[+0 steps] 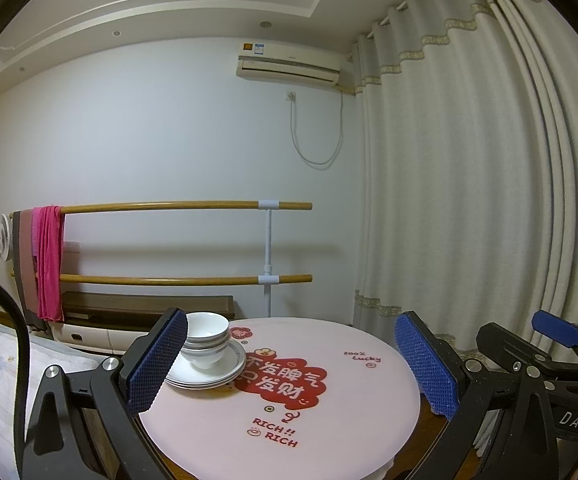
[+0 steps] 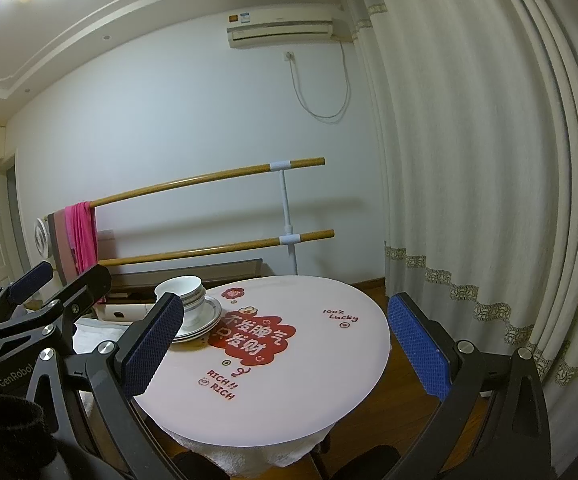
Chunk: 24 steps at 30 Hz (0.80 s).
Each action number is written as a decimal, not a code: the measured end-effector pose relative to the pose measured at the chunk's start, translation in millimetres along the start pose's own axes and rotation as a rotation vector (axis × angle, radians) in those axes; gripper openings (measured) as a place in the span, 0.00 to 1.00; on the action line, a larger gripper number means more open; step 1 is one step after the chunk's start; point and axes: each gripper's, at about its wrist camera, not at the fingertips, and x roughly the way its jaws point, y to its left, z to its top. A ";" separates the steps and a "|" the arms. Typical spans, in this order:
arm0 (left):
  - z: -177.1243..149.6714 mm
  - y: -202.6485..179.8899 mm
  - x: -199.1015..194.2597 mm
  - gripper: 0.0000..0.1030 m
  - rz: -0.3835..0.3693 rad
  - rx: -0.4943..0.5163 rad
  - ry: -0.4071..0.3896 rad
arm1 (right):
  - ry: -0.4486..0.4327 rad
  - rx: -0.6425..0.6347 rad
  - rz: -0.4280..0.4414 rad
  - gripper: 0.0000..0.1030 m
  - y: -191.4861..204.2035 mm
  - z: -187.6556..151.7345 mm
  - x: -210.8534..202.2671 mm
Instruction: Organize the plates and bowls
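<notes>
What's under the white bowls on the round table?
The bowls sit nested together on a stack of white plates, which rests on the pink table. The plates' middles are covered by the bowls, so only their rims show.

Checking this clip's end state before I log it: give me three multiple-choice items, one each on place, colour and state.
1. Where do the bowls sit?
A. On the stacked plates
B. On the floor
C. In a gripper

2. What colour is the round table top?
A. Green
B. Pale pink
C. Black

3. How are the left gripper and right gripper?
A. Both shut
B. One clamps a plate
C. Both open, holding nothing

Answers: A, bowls nest atop the plates; B, pink with red print; C, fingers spread wide.
</notes>
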 end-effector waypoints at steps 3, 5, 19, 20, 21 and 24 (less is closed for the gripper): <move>-0.1 -0.5 0.3 0.99 0.001 0.003 -0.006 | 0.000 0.001 0.001 1.00 -1.5 0.5 0.8; -0.4 -0.2 1.4 0.99 -0.001 0.003 -0.005 | 0.000 0.001 0.001 1.00 -1.1 0.3 0.6; -3.3 -0.6 2.9 0.99 0.002 0.003 -0.005 | 0.004 0.005 0.000 1.00 -0.5 0.3 -0.3; -3.1 -0.4 3.0 0.99 0.002 0.003 -0.005 | 0.005 0.006 0.000 1.00 -0.2 0.4 -0.1; -3.0 -0.3 3.4 0.99 0.002 0.004 -0.005 | 0.005 0.006 0.000 1.00 -0.2 0.4 -0.1; -3.1 -0.7 3.1 0.99 0.002 0.004 -0.005 | 0.005 0.006 0.000 1.00 0.4 0.2 -0.7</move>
